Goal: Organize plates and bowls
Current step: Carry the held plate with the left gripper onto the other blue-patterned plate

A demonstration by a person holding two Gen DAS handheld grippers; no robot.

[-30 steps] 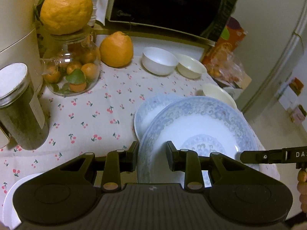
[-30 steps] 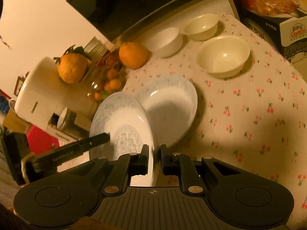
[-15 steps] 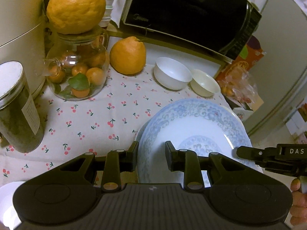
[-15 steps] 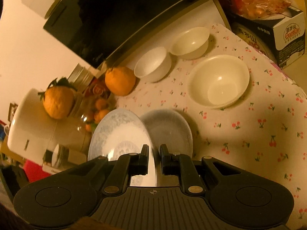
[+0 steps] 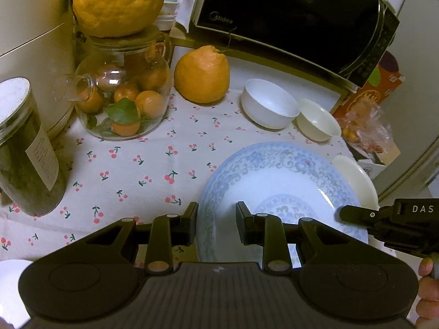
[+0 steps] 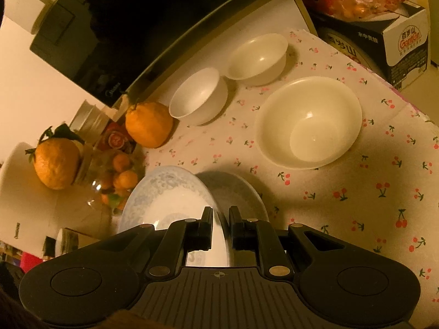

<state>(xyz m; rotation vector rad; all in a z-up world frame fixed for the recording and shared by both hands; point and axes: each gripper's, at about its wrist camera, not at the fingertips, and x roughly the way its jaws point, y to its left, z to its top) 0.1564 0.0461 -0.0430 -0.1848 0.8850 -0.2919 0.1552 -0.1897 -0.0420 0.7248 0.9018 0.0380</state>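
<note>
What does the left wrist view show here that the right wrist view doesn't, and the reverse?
Left wrist only: the dark lidded canister, and the left gripper open around the plate rim.
Right wrist only: the second plate lying flat behind the held one, the whole big bowl, and the right gripper shut on the plate's edge.
Both: the plate, two small bowls, the orange, fruit jar and microwave.

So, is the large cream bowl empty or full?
Empty. The right wrist view shows the large cream bowl upright on the tablecloth, its bare inside visible.
</note>
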